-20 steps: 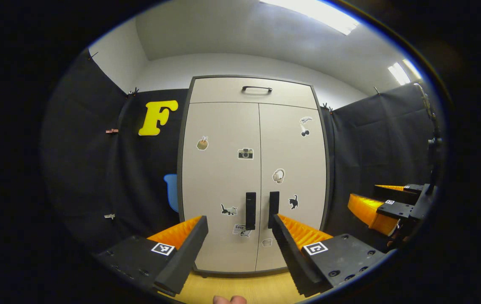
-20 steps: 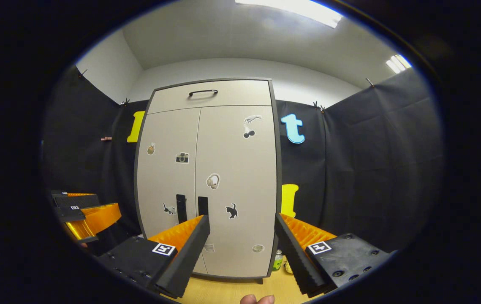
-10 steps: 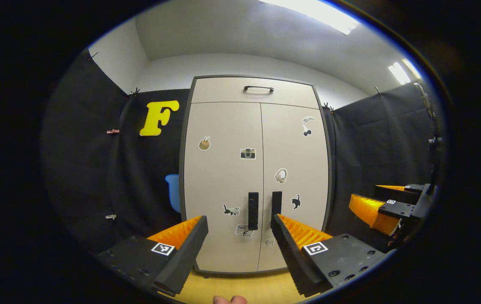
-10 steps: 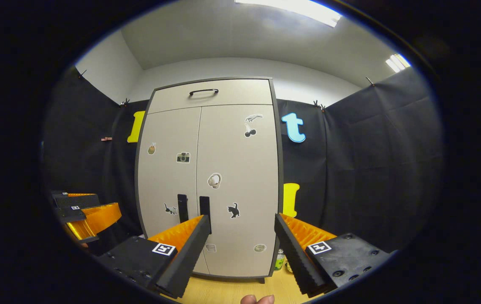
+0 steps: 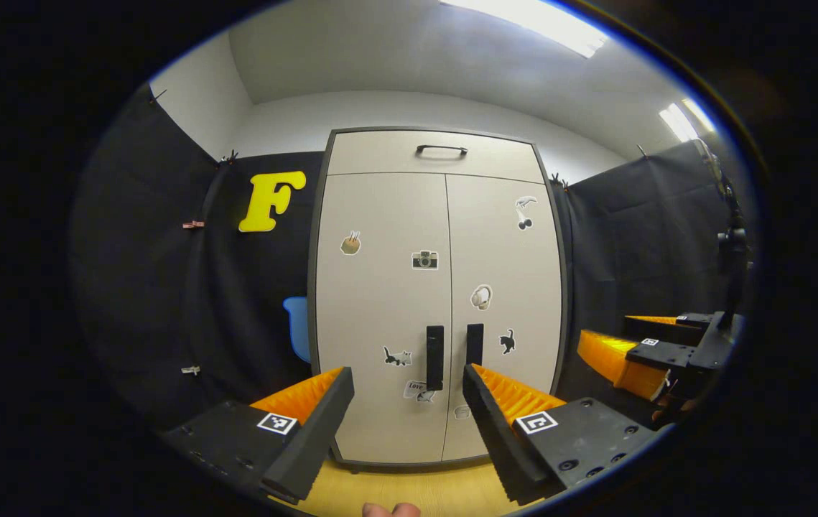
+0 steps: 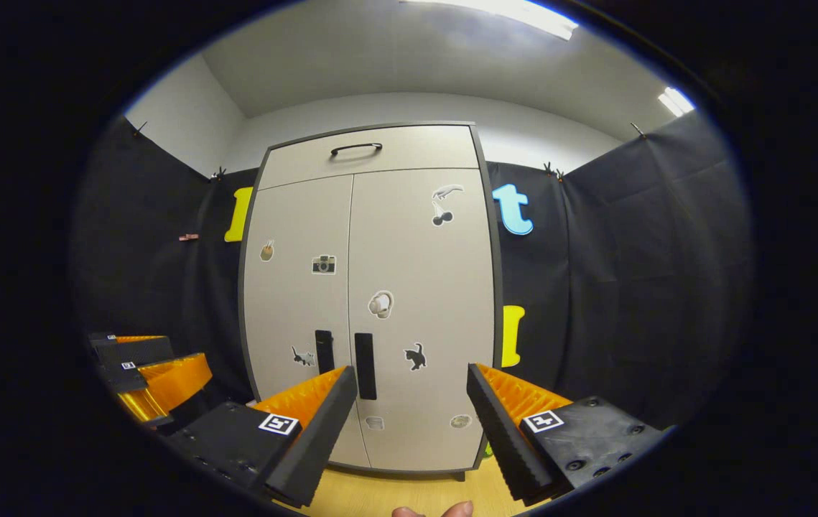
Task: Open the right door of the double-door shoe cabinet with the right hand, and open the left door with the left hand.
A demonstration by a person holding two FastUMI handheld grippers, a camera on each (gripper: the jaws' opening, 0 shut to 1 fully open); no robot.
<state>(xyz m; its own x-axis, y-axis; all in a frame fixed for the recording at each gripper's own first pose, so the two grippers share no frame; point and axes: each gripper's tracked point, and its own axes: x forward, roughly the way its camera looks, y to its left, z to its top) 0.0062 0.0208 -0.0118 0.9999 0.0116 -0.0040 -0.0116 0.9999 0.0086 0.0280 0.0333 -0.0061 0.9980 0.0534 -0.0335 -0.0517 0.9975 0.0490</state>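
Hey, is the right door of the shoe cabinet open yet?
No, the right door sits flush with the left door, and the right gripper is open, short of its handle.

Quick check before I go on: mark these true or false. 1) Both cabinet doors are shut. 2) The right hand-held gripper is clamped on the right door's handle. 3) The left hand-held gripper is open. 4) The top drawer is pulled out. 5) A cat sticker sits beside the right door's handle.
1) True: the left door and right door lie flush.
2) False: the right hand-held gripper is open, short of the right door's handle.
3) True: the left hand-held gripper is open and empty.
4) False: the top drawer is closed.
5) True: the cat sticker is beside that handle.
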